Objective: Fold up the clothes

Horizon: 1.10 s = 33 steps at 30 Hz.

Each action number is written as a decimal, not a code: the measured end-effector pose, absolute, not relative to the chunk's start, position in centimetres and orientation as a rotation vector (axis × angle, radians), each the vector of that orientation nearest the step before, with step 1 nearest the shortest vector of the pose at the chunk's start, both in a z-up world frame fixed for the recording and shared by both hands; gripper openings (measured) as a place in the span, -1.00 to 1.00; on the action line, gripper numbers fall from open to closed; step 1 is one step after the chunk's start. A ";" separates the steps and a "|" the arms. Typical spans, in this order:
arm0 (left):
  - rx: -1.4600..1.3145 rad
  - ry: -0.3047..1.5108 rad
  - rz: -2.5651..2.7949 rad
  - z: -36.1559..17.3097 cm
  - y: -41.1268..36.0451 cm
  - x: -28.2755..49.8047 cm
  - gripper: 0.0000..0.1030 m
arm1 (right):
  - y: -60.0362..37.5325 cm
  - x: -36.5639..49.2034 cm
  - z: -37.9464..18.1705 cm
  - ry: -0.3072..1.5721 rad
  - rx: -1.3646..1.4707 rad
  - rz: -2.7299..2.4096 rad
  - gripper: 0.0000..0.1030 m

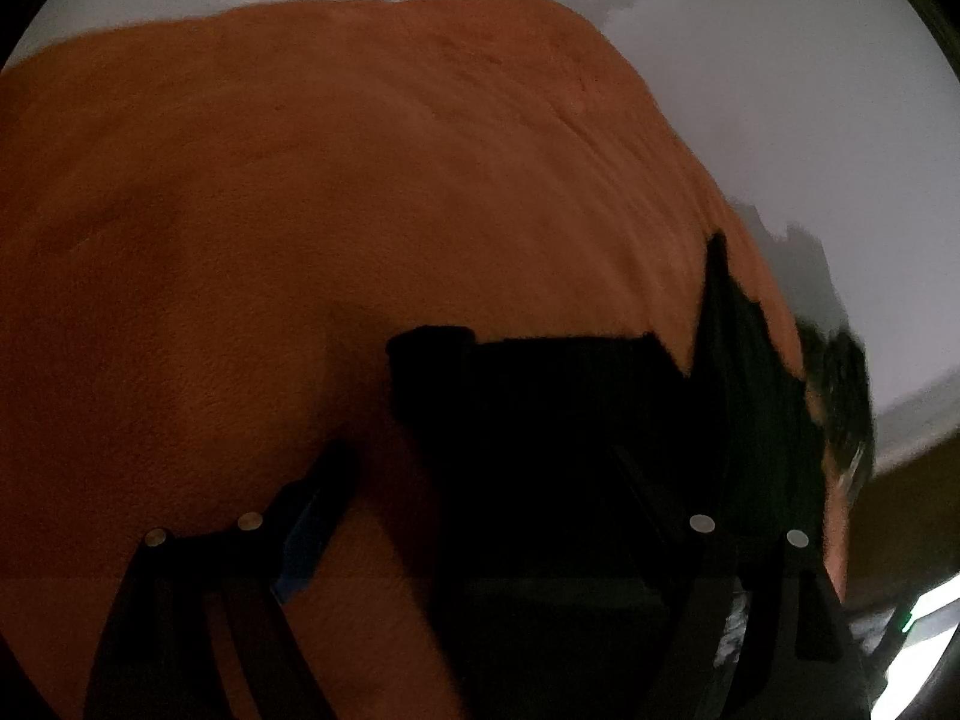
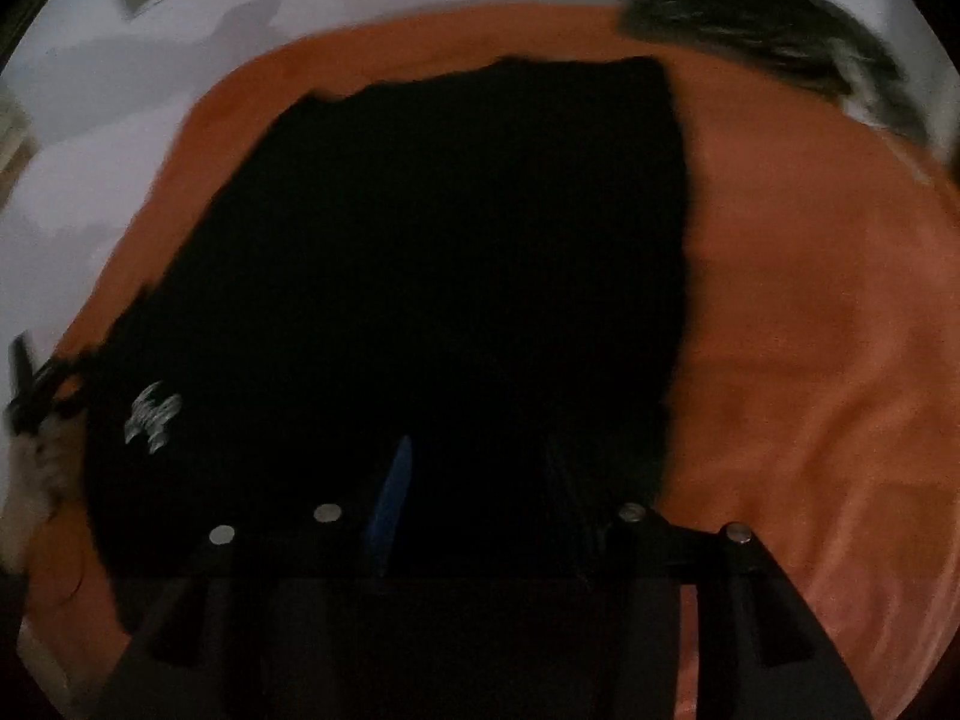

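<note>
Right gripper [image 2: 474, 468] hangs tilted down over the black garment [image 2: 456, 252], its jaws partly apart with dark cloth beneath them; whether a fold lies between the pads is too dark to tell. From this gripper the garment runs straight ahead, its long axis along the fingers, a straight edge off to the right and a pale print [image 2: 153, 414] low on the left. Left gripper [image 1: 498, 480], jaws wide apart and empty as far as can be seen, sits at a corner of the garment, cloth ahead and to its right. Orange blanket [image 2: 810, 312] spreads beyond. Judging by this, the right hand is nearer the bulk.
</note>
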<state>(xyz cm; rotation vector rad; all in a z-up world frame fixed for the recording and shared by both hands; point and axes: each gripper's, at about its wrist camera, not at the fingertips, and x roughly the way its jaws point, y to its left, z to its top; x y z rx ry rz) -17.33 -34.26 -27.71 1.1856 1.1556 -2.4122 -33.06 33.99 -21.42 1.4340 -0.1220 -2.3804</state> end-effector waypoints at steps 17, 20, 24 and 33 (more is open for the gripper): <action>1.896 0.507 -2.954 -17.8 -8.9 -24.3 0.62 | 38.0 -13.8 -21.9 -0.345 1.364 -2.614 -0.07; 2.122 0.217 -3.002 -17.3 -0.9 -27.1 0.62 | 37.4 -11.4 -22.5 -0.315 1.314 -2.571 0.06; 2.216 0.011 -3.026 -17.5 6.7 -31.0 0.62 | 39.0 -10.5 -24.1 -0.345 1.354 -2.671 0.06; 2.379 0.225 -2.971 -22.0 15.7 -34.5 0.61 | 38.7 -11.1 -25.4 -0.256 1.387 -2.705 -0.86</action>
